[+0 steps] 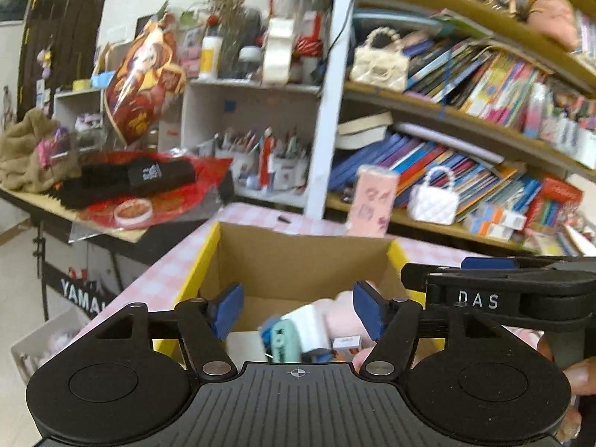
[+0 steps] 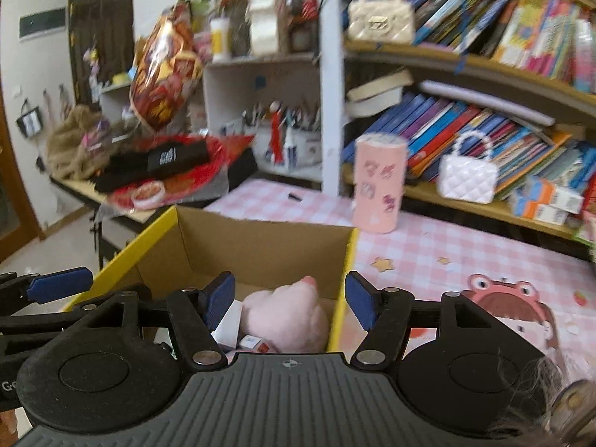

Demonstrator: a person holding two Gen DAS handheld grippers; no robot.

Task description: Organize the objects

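Observation:
A cardboard box with yellow edges (image 1: 298, 260) (image 2: 260, 246) stands on the pink checked tablecloth. Inside lie a pink plush toy (image 2: 290, 313) (image 1: 342, 316), a mint green item (image 1: 285, 342), a white item and small cards. My left gripper (image 1: 298, 311) is open and empty above the box's near side. My right gripper (image 2: 290, 300) is open and empty over the box's right part, above the plush. A pink cylinder tin (image 2: 378, 182) (image 1: 370, 201) stands upright behind the box. The right gripper's arm (image 1: 503, 290) shows in the left wrist view.
A bookshelf (image 2: 484, 67) full of books and two small quilted handbags (image 2: 467, 175) (image 2: 380, 15) stands behind the table. A cluttered side table (image 1: 111, 193) is at the left. The tablecloth (image 2: 465, 260) carries a cartoon print and star stickers at the right.

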